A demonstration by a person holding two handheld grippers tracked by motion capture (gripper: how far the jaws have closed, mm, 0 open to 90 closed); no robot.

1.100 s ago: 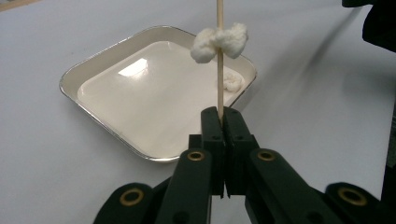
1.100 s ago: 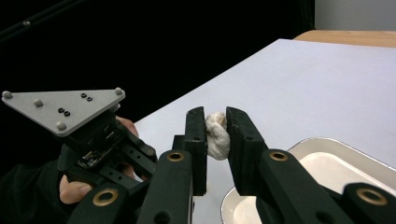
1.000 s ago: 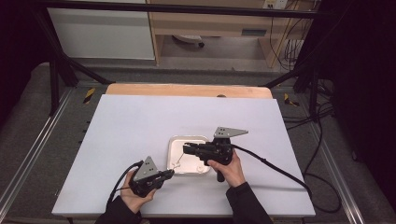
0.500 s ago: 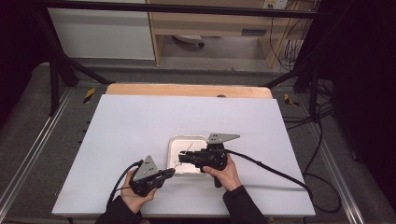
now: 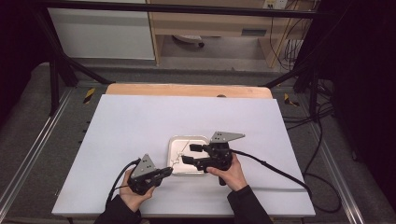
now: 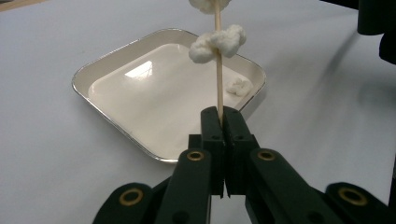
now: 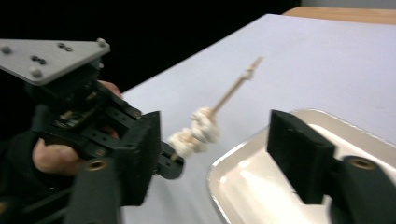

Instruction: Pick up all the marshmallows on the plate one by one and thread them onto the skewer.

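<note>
Left gripper [image 6: 219,116] pinching thin wooden skewer [image 6: 217,70] of fluffy white pieces, right gripper [image 5: 190,154] just opening, empty, shiny rounded metal tray [image 5: 173,142].

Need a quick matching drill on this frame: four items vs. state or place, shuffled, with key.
Items:
1. left gripper
2. right gripper
3. white puffs
4. loose white piece

States or places:
A. lying in the metal tray
B. threaded on the wooden skewer
C. fingers apart, nothing between them; they have just been opening
D. shut on the skewer's end

Pairs: 1-D, 2-C, 3-B, 4-A
</note>
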